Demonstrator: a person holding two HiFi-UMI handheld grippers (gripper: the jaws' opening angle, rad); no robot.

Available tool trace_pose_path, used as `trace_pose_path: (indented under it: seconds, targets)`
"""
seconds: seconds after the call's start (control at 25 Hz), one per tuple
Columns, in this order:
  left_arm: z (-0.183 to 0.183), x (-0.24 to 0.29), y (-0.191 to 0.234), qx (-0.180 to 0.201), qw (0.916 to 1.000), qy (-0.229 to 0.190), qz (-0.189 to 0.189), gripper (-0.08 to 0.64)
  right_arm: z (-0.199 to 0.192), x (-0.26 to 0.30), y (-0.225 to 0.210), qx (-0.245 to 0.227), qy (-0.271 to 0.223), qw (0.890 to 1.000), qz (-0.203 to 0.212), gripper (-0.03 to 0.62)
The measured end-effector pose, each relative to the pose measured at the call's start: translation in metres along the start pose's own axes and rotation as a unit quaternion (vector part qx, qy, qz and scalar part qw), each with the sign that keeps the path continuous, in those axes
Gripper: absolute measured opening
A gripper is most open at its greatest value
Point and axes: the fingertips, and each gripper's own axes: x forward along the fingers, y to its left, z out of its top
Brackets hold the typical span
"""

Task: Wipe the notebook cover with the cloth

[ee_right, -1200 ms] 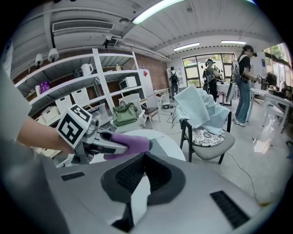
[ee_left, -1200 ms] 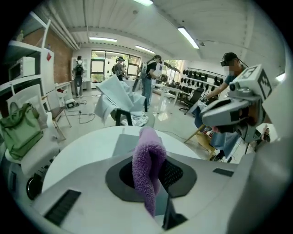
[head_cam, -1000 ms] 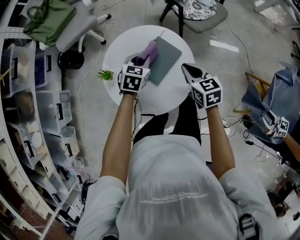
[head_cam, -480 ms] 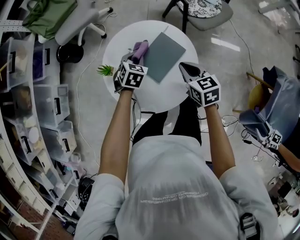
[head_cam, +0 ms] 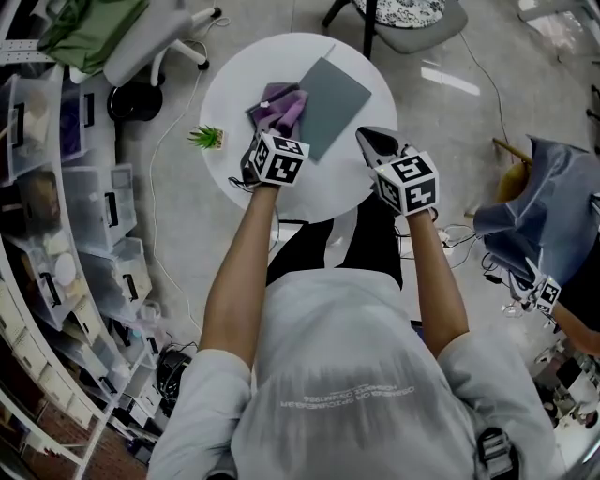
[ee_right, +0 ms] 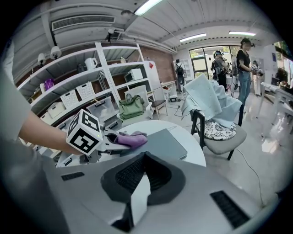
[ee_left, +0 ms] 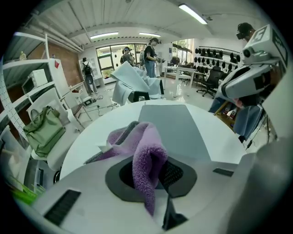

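There's the flat grey rectangular notebook (head_cam: pixel 330 105) on the far side of the round white table (head_cam: pixel 328 192), with the fluffy purple cloth (head_cam: pixel 278 108) bunched against its left edge. L gripper (head_cam: pixel 265 131) is clamped on that cloth. R gripper (head_cam: pixel 375 141) hovers nr the table's right rim, jaws together, nothing in them.

A round white table (head_cam: pixel 319 192) stands on a glossy grey concrete floor (head_cam: pixel 441 150) strewn with thin cables (head_cam: pixel 473 70). Beyond the table's far edge sits a dark-framed chair (ee_right: pixel 219 130) with a patterned seat cushion and pale fabric draped over its back. Off the table's left edge, an office chair (head_cam: pixel 150 52) carries a green bag (head_cam: pixel 89 33), near racks of clear storage bins (head_cam: pixel 98 202). White shelving (ee_right: pixel 91 77) lines a brick wall (ee_right: pixel 155 61). Strip lights (ee_right: pixel 151 5) run along the ceiling, and tall windows (ee_right: pixel 203 57) glow at the far end.
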Motion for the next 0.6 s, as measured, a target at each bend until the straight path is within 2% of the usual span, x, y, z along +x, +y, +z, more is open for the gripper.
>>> trace_pose_path:
  seconds: [0.6]
  targets:
    - [-0.006, -0.006, -0.042, 0.002, 0.9991, -0.002, -0.042, 0.051, -0.022, -0.005, 0.003, 0.005, 0.010, 1.000, -0.002, 0.003]
